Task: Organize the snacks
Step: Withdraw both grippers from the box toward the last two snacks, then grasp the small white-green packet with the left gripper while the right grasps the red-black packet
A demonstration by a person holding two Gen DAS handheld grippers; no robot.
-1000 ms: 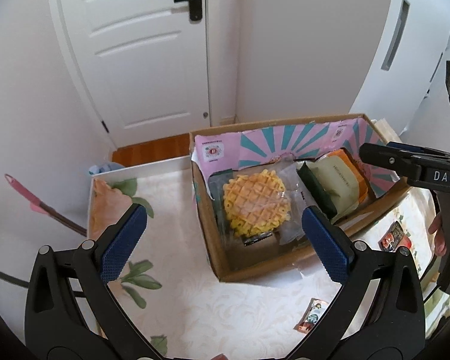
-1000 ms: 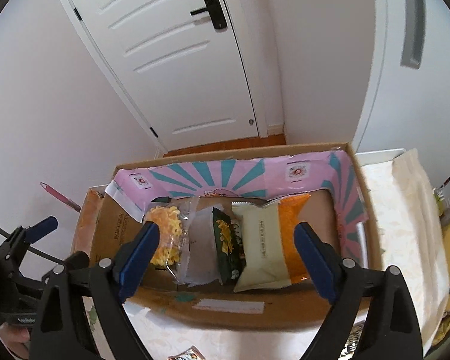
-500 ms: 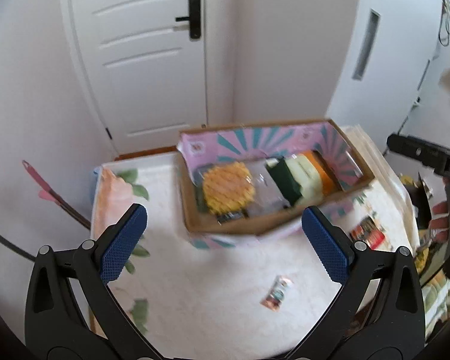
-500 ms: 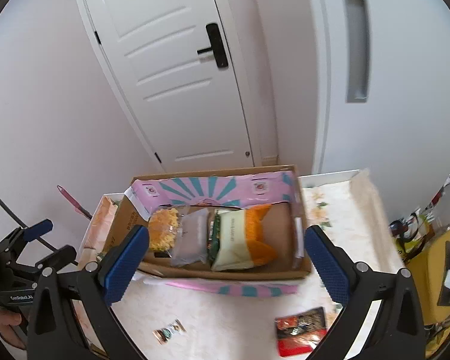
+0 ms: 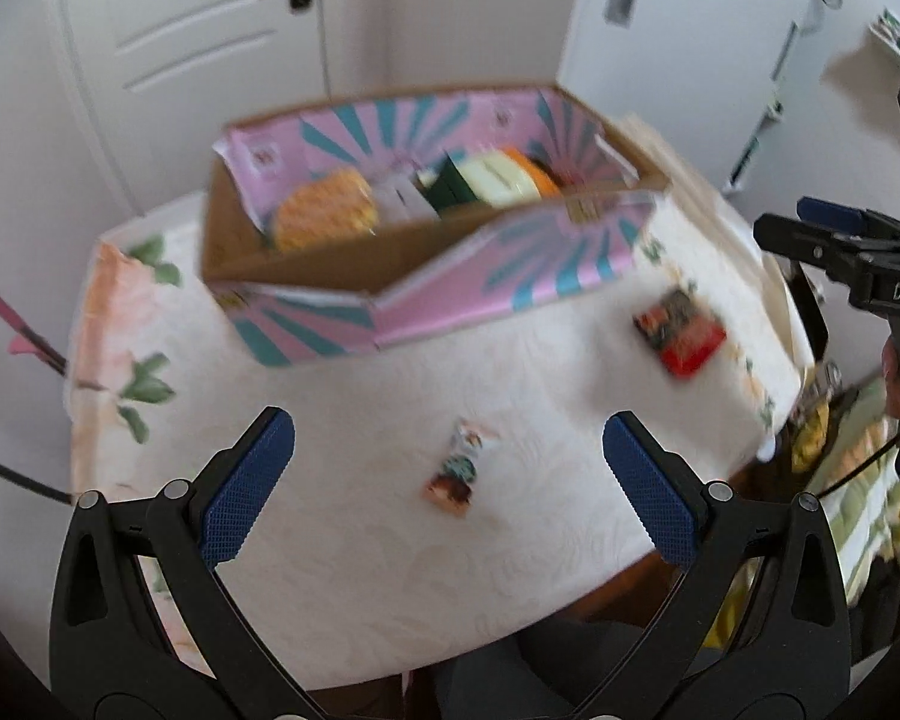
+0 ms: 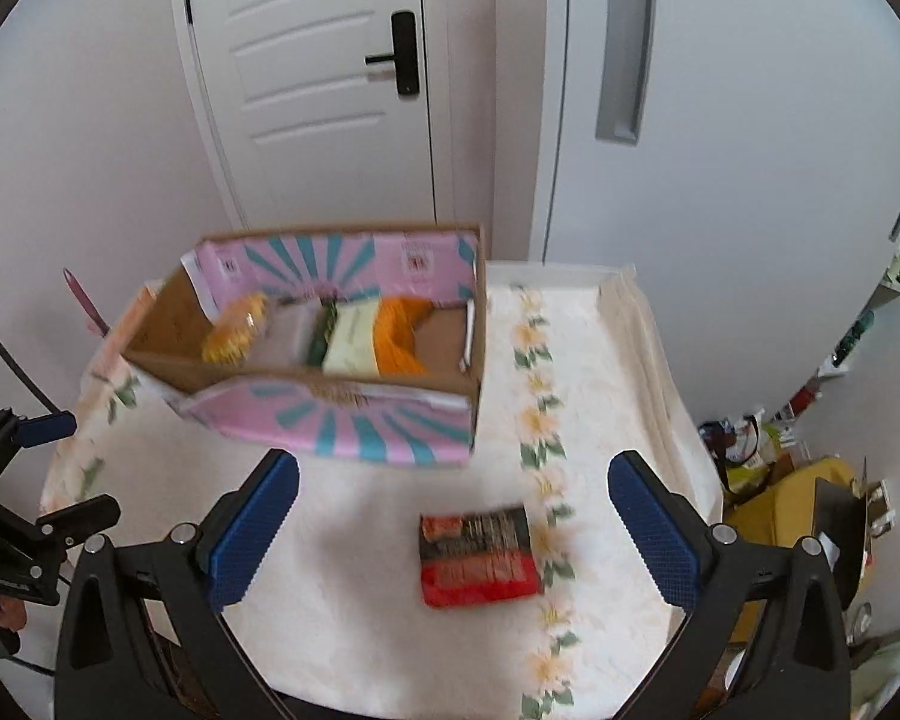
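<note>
**Two Snacks Left Out of the Box**

Both grippers have pulled back from the box, so the bare table now shows below them. Nearest, the left gripper (image 5: 449,468) hangs wide open and empty over a small snack packet (image 5: 459,471). The right gripper (image 6: 453,513) has just opened wider; it holds nothing and hangs over the red snack pack (image 6: 477,558).

Both packs lie flat on the soft tablecloth (image 6: 390,648). I think the fingers could pinch the cloth too, or push a pack away. The small packet is thin and could slip out.

Farther back stands the cardboard box (image 6: 354,432), with snacks already inside. Its near wall stands in the way, so a pack must go up and over.
</note>
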